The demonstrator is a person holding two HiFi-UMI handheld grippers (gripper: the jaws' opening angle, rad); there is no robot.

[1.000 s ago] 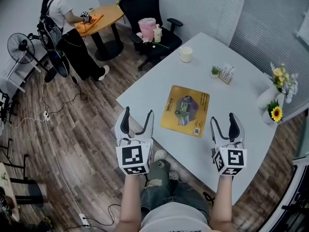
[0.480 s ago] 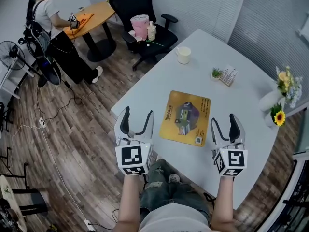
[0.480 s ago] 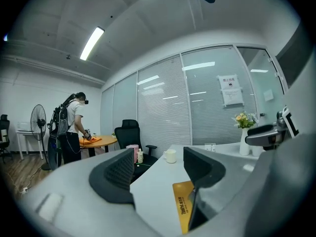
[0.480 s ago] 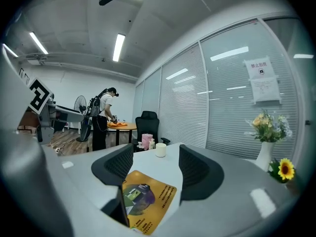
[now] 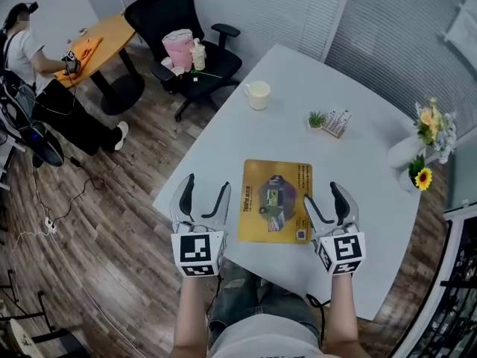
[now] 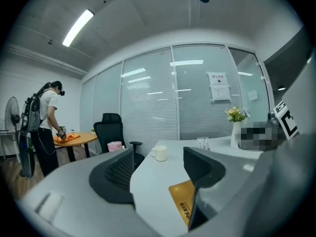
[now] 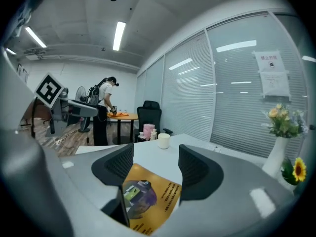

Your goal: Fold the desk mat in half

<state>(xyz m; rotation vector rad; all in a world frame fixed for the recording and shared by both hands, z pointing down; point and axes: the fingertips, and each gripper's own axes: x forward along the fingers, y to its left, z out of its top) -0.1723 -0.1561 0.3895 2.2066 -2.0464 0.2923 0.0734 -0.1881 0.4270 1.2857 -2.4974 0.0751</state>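
A yellow desk mat (image 5: 273,200) with a printed picture lies flat and unfolded on the white table (image 5: 358,177), close to its near edge. My left gripper (image 5: 200,194) is open, held over the table's near left corner, left of the mat. Open as well, my right gripper (image 5: 328,202) hovers at the mat's near right corner. In the right gripper view the mat (image 7: 150,197) shows between and below the open jaws of the gripper (image 7: 157,171). The left gripper view catches only a mat corner (image 6: 181,203) beside its right jaw.
A white mug (image 5: 258,94), a tiny potted plant (image 5: 316,118) with a card holder (image 5: 337,122), and a vase of flowers (image 5: 417,149) stand on the table's far side. A black office chair (image 5: 186,36) and a person at an orange table (image 5: 93,45) are beyond.
The head view has shifted, so the table and mat sit lower left in frame. Both grippers have come closer to the mat, the right one reaching its near right corner.
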